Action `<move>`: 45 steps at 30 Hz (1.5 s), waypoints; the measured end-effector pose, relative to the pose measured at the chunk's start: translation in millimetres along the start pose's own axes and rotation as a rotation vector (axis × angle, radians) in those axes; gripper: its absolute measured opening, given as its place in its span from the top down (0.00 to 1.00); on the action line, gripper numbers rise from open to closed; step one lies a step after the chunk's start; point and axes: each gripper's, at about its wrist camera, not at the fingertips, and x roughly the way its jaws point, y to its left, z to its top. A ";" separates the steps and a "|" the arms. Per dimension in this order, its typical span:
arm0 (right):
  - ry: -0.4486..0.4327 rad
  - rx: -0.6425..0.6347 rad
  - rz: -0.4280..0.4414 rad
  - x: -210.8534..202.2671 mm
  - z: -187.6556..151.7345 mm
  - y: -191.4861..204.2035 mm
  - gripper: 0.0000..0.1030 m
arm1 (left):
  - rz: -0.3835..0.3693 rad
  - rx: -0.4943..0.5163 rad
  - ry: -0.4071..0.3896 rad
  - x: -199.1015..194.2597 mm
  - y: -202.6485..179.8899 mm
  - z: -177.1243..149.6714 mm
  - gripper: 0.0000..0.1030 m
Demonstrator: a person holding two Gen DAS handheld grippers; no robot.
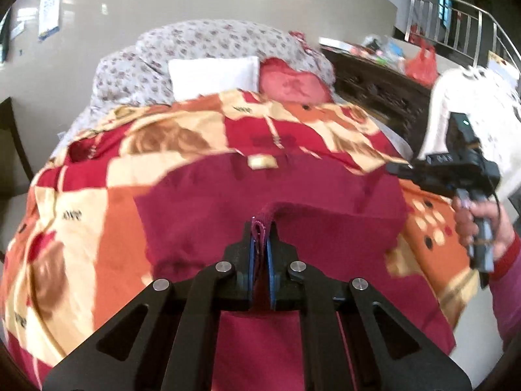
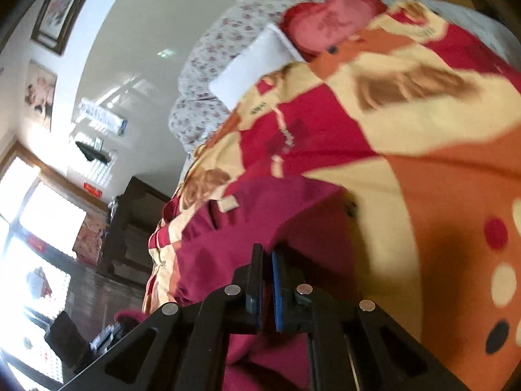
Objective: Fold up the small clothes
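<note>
A dark red garment [image 1: 276, 195] lies spread on a bed covered with a red, orange and cream blanket [image 1: 97, 215]. My left gripper [image 1: 262, 228] is shut on a folded hem of the garment and lifts it slightly. In the left wrist view my right gripper [image 1: 400, 167] reaches in from the right, at the garment's right edge. In the right wrist view my right gripper [image 2: 267, 251] is shut on the edge of the dark red garment [image 2: 260, 208], which drapes under the jaws. A small tan label [image 1: 262, 162] shows on the garment's far side.
A white pillow [image 1: 213, 73], a pink pillow [image 1: 289, 81] and a floral quilt [image 1: 211, 39] lie at the bed's head. A dark wooden cabinet [image 1: 374, 88] stands right of the bed. A person's hand [image 1: 488, 224] holds the right gripper's handle.
</note>
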 end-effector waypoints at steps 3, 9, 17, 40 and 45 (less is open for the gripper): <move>0.004 -0.041 -0.032 20.1 7.5 16.1 0.96 | 0.054 -0.033 0.001 16.3 23.7 12.6 0.95; 0.093 0.000 -0.016 89.1 21.4 9.5 0.95 | 0.163 -0.140 0.114 77.6 81.5 7.9 0.95; 0.011 -0.026 -0.095 30.1 15.4 -7.1 0.47 | 0.177 -0.237 0.166 94.9 109.3 -15.4 0.95; 0.007 -0.166 -0.410 66.2 22.9 -52.1 0.90 | 0.160 -0.260 0.239 115.3 95.7 -24.8 0.93; 0.015 -0.085 -0.290 27.1 4.7 -50.1 0.36 | 0.160 -0.264 0.238 93.6 98.6 -25.8 0.88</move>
